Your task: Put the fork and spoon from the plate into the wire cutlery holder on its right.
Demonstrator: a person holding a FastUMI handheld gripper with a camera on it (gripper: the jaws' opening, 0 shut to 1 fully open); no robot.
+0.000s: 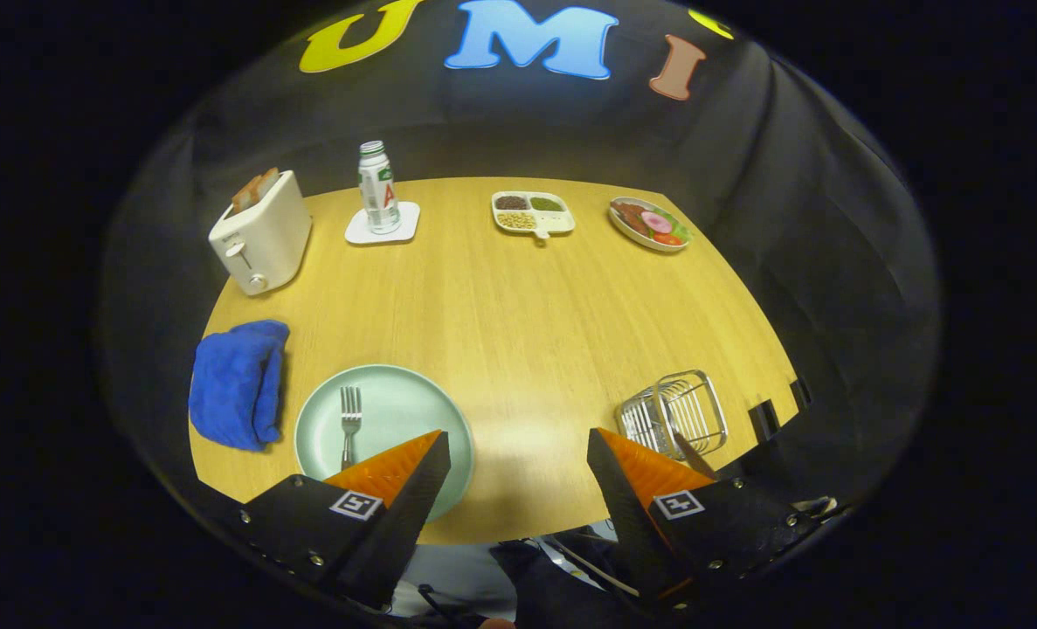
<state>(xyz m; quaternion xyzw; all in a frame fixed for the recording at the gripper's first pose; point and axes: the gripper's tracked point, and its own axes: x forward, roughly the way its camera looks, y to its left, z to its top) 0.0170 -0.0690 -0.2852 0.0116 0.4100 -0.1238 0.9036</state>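
A pale green plate (404,397) lies on the wooden table just ahead of my left finger, which covers its near rim. A metal fork (349,425) rests on the plate's left half, tines pointing away from me. To the right stands the wire cutlery holder (674,411), just beyond my right finger. A slim utensil handle (689,452) that looks like the spoon's leans out of the holder's near side. My gripper (516,437) hovers open above the table's near edge, between plate and holder, with nothing between its fingers.
A crumpled blue cloth (237,382) lies left of the plate. At the back stand a white toaster (260,234) with bread, a bottle (378,185) on a white coaster, a divided snack tray (533,214) and a plate of food (649,224).
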